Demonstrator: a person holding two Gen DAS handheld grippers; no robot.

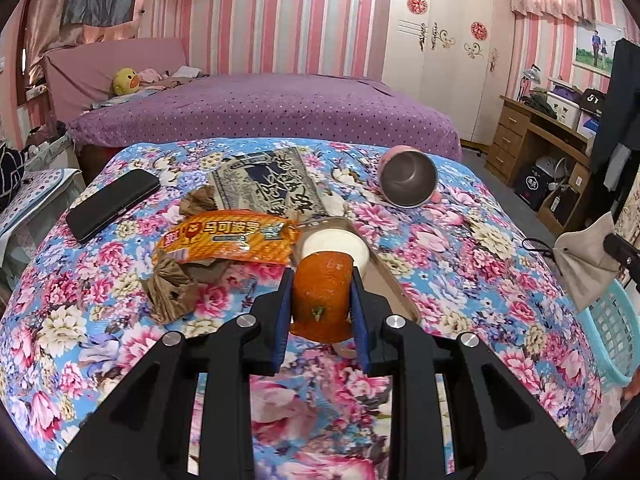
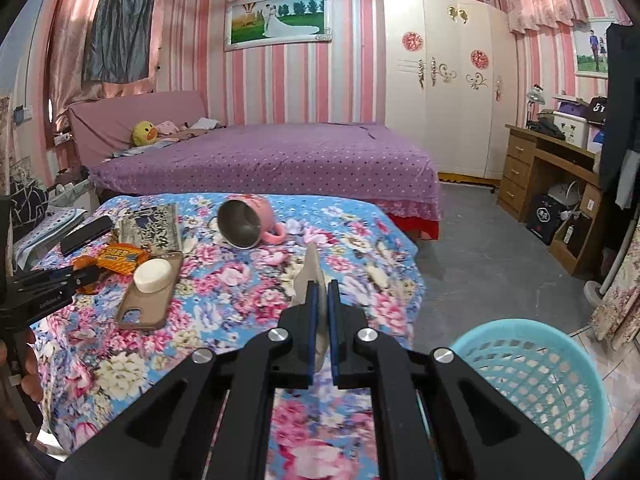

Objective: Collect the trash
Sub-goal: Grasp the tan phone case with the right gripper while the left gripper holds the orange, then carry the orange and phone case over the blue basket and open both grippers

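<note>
One floral tablecloth (image 1: 460, 264), striped pink walls (image 2: 296, 80)

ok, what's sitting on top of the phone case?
A white round soap-like puck rests on the brown phone case, at its far end. The rest of the case is bare; the part under the puck is hidden.

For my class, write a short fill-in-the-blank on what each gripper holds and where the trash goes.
1. The left gripper is shut on a piece of ____ peel.
2. The right gripper pinches a flat grey ____.
3. The pink mug lies on its ____ on the floral cloth.
4. The basket beside the table is coloured ____.

Missing words: orange; wrapper; side; turquoise
</note>
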